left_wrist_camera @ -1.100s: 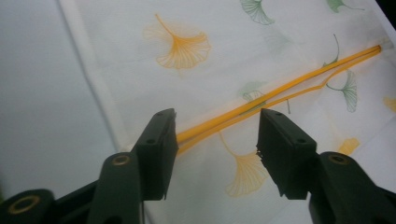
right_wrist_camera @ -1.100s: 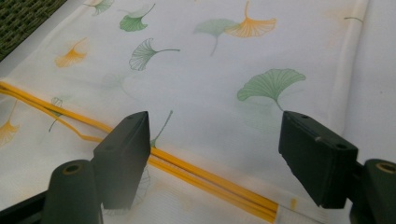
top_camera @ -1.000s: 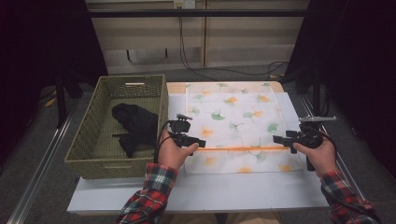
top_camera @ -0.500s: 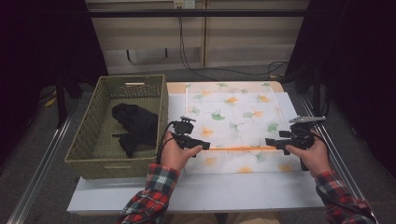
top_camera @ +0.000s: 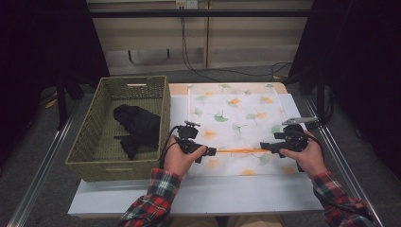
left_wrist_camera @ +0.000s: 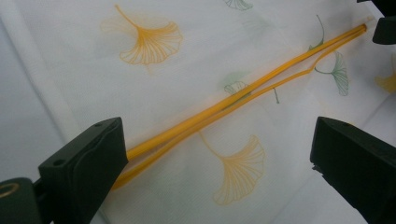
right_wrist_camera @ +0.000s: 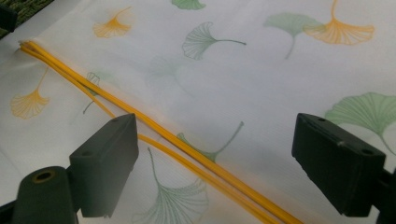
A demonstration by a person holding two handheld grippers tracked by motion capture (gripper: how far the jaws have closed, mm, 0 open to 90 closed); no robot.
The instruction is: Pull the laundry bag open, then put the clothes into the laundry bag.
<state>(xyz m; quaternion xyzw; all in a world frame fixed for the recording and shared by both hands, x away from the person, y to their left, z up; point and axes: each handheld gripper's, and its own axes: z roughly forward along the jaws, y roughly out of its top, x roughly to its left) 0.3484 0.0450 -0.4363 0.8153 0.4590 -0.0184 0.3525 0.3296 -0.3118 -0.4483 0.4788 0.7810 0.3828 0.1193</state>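
Note:
A white cloth (top_camera: 236, 118) printed with green and orange ginkgo leaves lies flat on the table. A doubled orange hem (top_camera: 239, 151) runs across it near the front. My left gripper (top_camera: 210, 151) sits at the hem's left end and my right gripper (top_camera: 264, 146) at its right end, pointing at each other. In the left gripper view the gripper (left_wrist_camera: 217, 158) is open, its jaws wide apart over the hem (left_wrist_camera: 224, 105). The right gripper (right_wrist_camera: 215, 158) is open too, and the hem (right_wrist_camera: 154, 128) passes by its left jaw.
A woven green basket (top_camera: 94, 142) stands left of the cloth with a black garment (top_camera: 137, 125) inside. The white table top (top_camera: 198, 194) shows bare in front of the cloth. Cables (top_camera: 198, 61) trail on the floor beyond the table.
Both hands have moved inward toward each other along the orange hem. The right gripper has shifted left the most.

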